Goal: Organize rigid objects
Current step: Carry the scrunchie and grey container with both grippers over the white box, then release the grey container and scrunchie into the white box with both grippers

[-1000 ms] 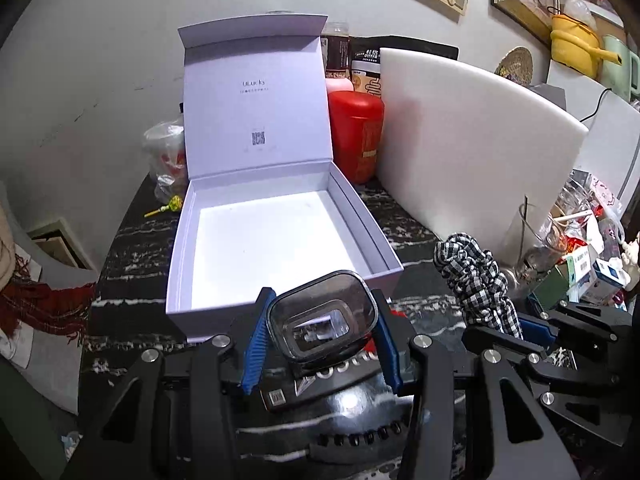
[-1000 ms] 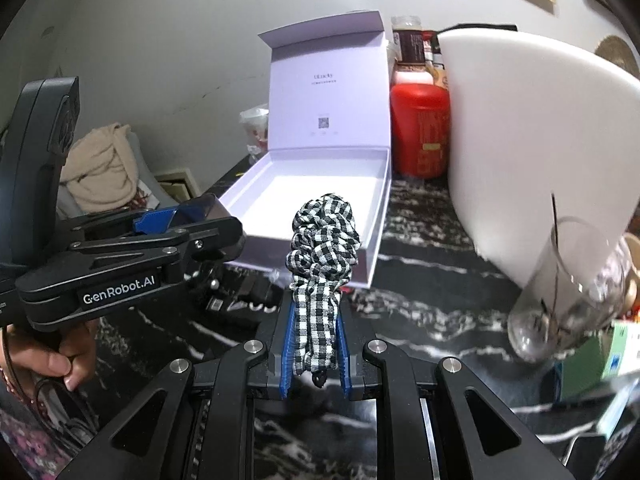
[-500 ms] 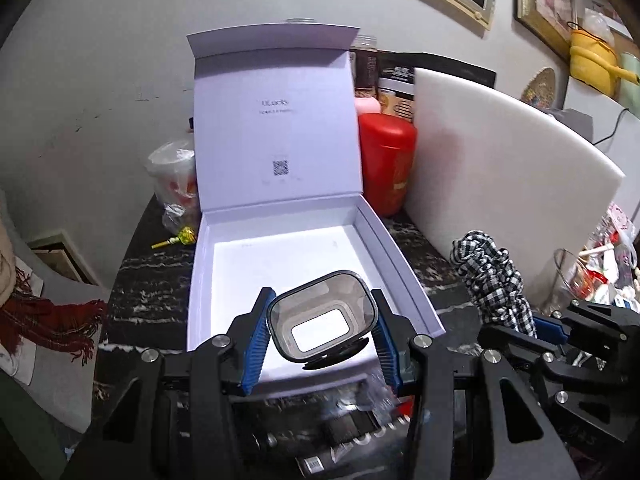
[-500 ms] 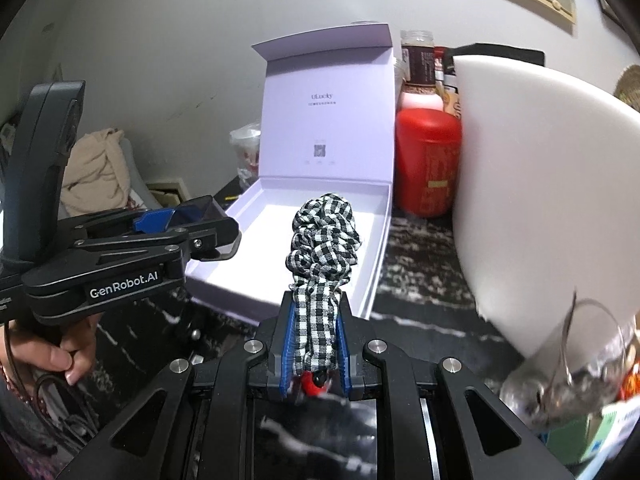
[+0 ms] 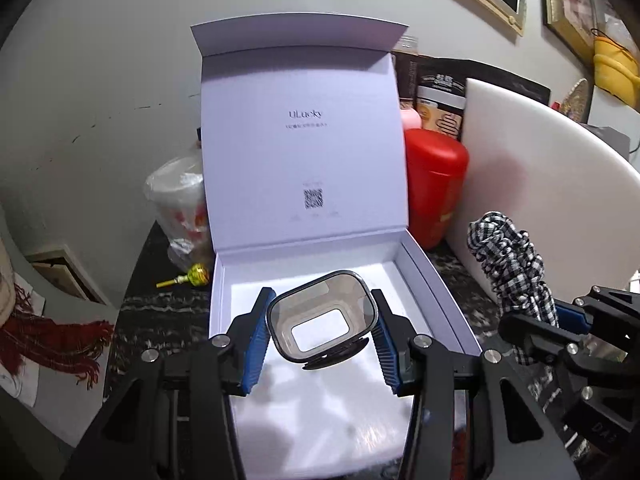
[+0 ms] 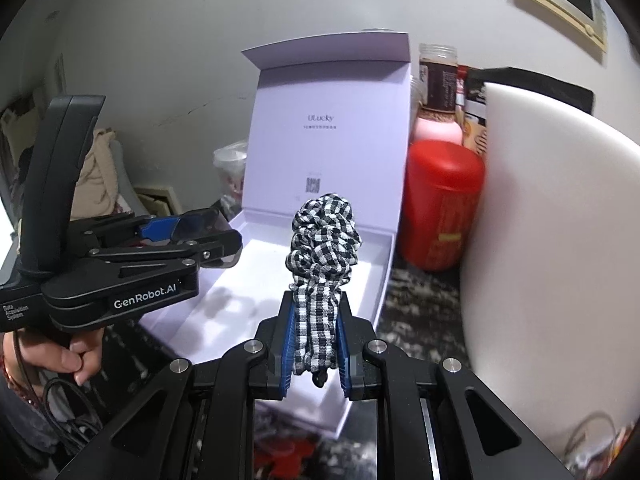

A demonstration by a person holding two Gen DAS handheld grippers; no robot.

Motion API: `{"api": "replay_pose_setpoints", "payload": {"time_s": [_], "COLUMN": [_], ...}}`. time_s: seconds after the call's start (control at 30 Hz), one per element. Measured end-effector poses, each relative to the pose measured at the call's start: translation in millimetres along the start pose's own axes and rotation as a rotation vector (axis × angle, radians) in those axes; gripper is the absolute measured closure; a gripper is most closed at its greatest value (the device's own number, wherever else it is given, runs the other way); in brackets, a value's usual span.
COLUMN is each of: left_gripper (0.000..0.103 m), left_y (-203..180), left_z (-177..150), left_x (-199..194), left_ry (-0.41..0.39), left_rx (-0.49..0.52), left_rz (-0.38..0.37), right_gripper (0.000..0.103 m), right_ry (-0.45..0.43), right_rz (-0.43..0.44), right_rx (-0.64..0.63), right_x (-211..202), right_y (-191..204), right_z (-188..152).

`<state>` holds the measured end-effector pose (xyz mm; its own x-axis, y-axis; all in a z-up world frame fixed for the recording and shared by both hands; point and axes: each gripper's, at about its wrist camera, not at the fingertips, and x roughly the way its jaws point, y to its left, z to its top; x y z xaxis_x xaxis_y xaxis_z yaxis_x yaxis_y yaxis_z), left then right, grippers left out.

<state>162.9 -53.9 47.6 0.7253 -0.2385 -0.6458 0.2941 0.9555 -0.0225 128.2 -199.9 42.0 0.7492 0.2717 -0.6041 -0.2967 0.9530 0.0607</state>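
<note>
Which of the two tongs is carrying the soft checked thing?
The right tongs: they pinch the black-and-white checked scrunchie. The left tongs hold a clear, hard case above the open white box.

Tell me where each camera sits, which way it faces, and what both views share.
Left wrist: sits on the left hand-held gripper, looks forward and down into the open white box; its own fingers clamp a clear case, and the right hand-held gripper shows at the right edge.
Right wrist: sits on the right hand-held gripper, faces the same box from the right; its fingers pinch a checkered scrunchie; the left hand-held gripper and the person's hand show at left.
Shared: box, red canister, white board, scrunchie.
</note>
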Motion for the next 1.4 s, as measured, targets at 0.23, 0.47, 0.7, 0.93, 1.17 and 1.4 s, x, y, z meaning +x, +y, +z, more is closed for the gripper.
{"api": "replay_pose_setpoints", "payload": {"time_s": [0.23,0.47,0.7,0.93,1.17,1.4], "left_gripper": [0.057,0.057,0.057,0.057,0.056,0.052], "left_y": [12,25,33,40,39,38], "left_z": [10,21,30,26,23,25], "left_x": [26,48,61,78,85,88], "left_ry": [0.02,0.047,0.057,0.106,0.127,0.166], "left_rx": [-0.012,-0.041,-0.057,-0.046,-0.046,-0.036], "left_rz": [0.021,0.004,0.037,0.023,0.04,0.104], "right_gripper": [0.085,0.085,0.085,0.085,0.083,0.077], "right_ry": [0.021,0.033,0.037,0.078,0.105,0.083], "right_rz": [0.02,0.04,0.039,0.038,0.049,0.024], "right_rx": [-0.013,-0.036,-0.026,-0.02,-0.012,-0.019], "right_x": [36,66,87,117,127,123], "right_y": [-9,-15,-22,-28,-27,-28], "right_z": [14,30,40,33,28,30]}}
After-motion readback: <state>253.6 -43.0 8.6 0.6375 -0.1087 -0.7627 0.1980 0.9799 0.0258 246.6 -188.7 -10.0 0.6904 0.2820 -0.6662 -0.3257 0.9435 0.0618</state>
